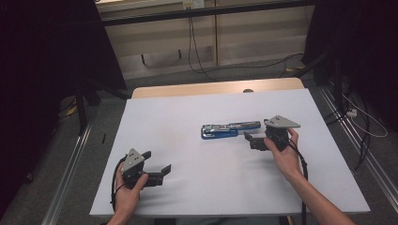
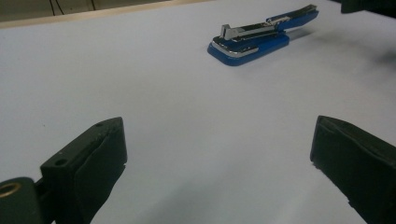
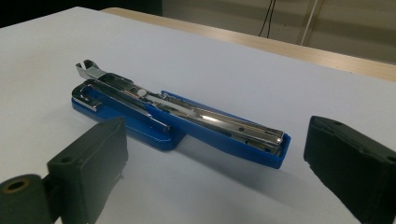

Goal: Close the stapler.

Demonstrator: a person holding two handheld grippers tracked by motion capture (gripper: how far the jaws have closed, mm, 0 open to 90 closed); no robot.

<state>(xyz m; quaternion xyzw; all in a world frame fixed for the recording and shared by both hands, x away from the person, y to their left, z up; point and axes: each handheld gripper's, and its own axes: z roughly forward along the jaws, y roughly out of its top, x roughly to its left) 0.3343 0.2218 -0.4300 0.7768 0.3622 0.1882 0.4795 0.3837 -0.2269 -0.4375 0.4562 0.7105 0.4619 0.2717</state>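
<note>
Blue stapler (image 1: 230,129): one; tools: two, left (image 1: 157,164), right (image 1: 256,135).

This is looking like a lab or recording studio rather than a home. A desk (image 1: 155,140) covered in plain white sheeting is standing alone on a grey floor (image 1: 42,164), with metal rails (image 1: 70,159) running along both sides. Black curtains (image 1: 42,47) are hanging left and right, loose cables (image 1: 197,51) are trailing down the pale panelled wall (image 1: 253,37), and a dark stand (image 1: 82,108) is rising beside the desk.
</note>
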